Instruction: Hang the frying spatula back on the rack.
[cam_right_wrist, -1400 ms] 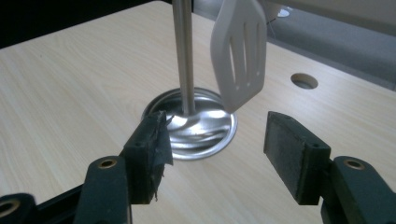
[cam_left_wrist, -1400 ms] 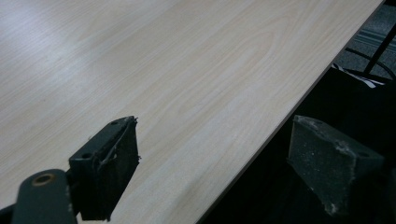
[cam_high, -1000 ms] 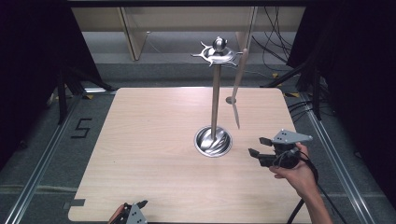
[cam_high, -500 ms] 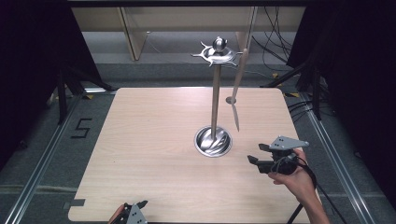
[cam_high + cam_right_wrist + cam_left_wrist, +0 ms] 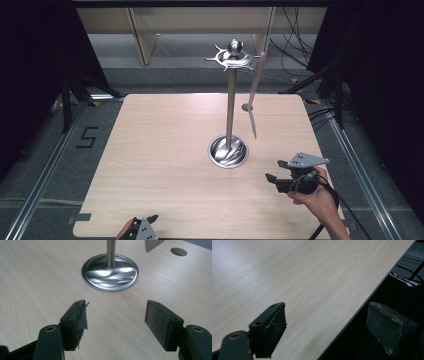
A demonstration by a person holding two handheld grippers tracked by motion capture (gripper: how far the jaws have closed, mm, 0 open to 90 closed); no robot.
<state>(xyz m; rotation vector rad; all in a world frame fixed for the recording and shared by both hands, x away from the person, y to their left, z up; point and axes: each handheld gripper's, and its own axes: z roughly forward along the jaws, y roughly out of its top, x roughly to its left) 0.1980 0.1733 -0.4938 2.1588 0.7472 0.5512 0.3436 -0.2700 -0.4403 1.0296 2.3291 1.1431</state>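
Here the right gripper [image 5: 272, 178] is hovering just off the stand's [image 5: 230, 107] round base [image 5: 110, 272], its jaws having just been opening to nearly full spread, with nothing between them. The wooden spatula [image 5: 254, 92] is hanging from the stand's top hooks, its blade dangling free beside the pole. The left gripper [image 5: 325, 327] is resting at the table's [image 5: 150, 150] near edge, jaws wide and empty. I am judging the risk to be a careless reach: a jaw knocking the pole or blade could be setting the spatula swinging off its hook, or tipping the stand.
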